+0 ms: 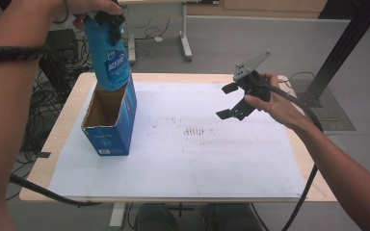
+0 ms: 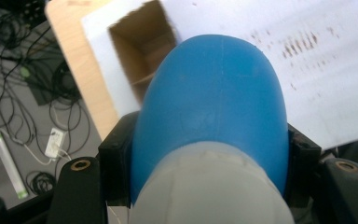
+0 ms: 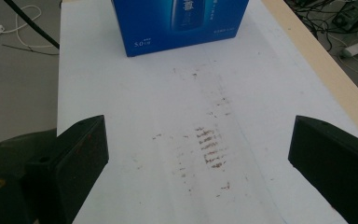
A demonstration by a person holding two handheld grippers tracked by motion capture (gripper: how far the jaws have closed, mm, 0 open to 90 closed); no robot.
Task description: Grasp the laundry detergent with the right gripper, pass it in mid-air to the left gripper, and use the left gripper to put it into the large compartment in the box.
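Left fingers (image 1: 110, 21) (clamped) on bottle (image 1: 110, 60)

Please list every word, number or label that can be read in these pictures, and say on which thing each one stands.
"5.0": small white print low on the side of the blue box, right gripper view; the letters after it are blurred.
Large white characters higher on that side: cut off, unreadable.
White label on the blue bottle: too blurred to read.
Print low on the box, high view: too small.

The bottle (image 1: 110, 53) is showing bright blue with white print and a whitish top. The box (image 1: 110, 126) is looking blue outside, brown inside. The bench (image 1: 67, 120) is showing pale wood under a white sheet (image 1: 197, 159) with brown speckles.
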